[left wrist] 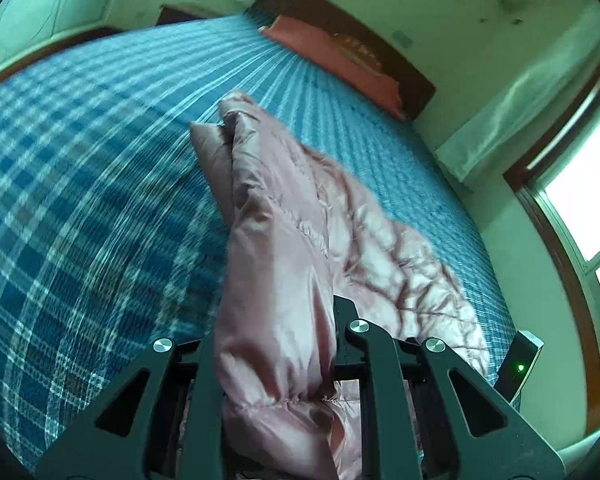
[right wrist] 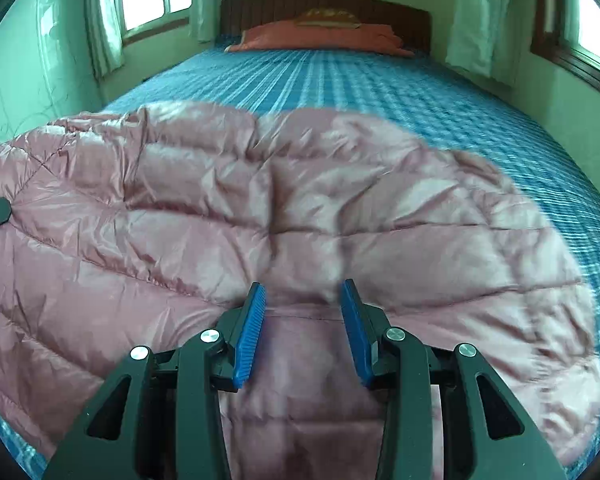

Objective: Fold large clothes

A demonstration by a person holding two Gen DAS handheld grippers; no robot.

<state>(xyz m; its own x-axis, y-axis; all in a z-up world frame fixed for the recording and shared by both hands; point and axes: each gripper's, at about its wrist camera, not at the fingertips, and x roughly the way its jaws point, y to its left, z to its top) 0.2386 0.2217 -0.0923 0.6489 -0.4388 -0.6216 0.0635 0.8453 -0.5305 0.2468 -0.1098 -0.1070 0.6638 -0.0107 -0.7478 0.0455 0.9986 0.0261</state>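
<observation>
Pink jacket (right wrist: 300, 208) on bed (right wrist: 380, 80)
Left gripper (left wrist: 276, 344) clamps a jacket fold between its jaws; right gripper (right wrist: 303, 320) released above jacket

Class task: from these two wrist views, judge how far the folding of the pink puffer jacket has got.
Done: the pink jacket lies spread on the blue plaid bed. In hand: the left claw grips a sleeve or edge, lifted. The right claw hangs open over the jacket. Left: no finished fold shows.
</observation>
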